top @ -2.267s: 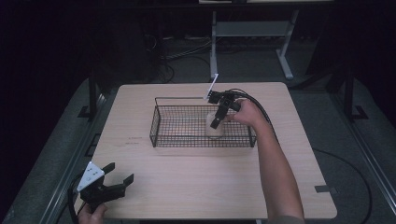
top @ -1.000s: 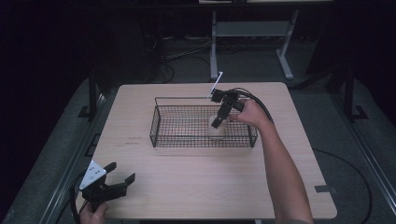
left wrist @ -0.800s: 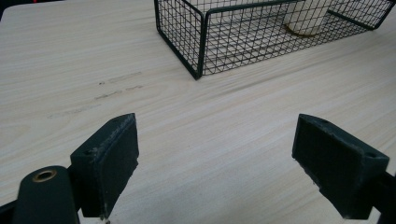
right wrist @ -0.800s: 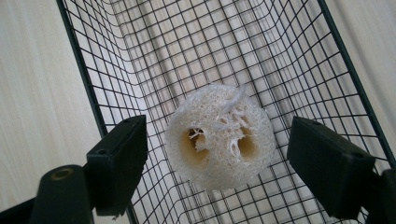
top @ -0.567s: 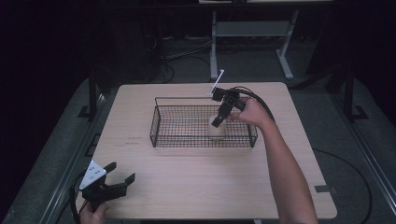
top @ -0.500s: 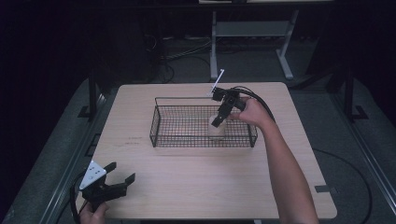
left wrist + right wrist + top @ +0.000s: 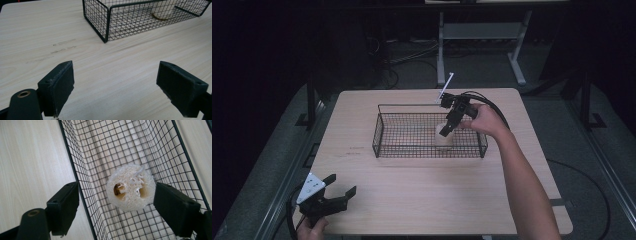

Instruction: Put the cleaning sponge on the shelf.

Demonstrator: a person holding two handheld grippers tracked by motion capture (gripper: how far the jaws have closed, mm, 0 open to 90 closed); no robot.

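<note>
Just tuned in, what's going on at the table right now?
The right gripper hangs open over a piece of loofah that stands on end in the wire basket; its jaws straddle the loofah without pressing on it. The left gripper sits open at the near left corner of the table, holding nothing.

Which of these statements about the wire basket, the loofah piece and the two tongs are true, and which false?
1. The pale round loofah piece stands inside the black wire basket. True.
2. The right tongs are clamped shut on the loofah. False: their jaws stand open and above it, one outside the basket wall.
3. The left tongs are open over the bare light wooden table. True.
4. The basket lies tipped on its side. False: it sits upright on the table.
5. The left tongs hold the basket's rim. False: they are well apart from it.
</note>
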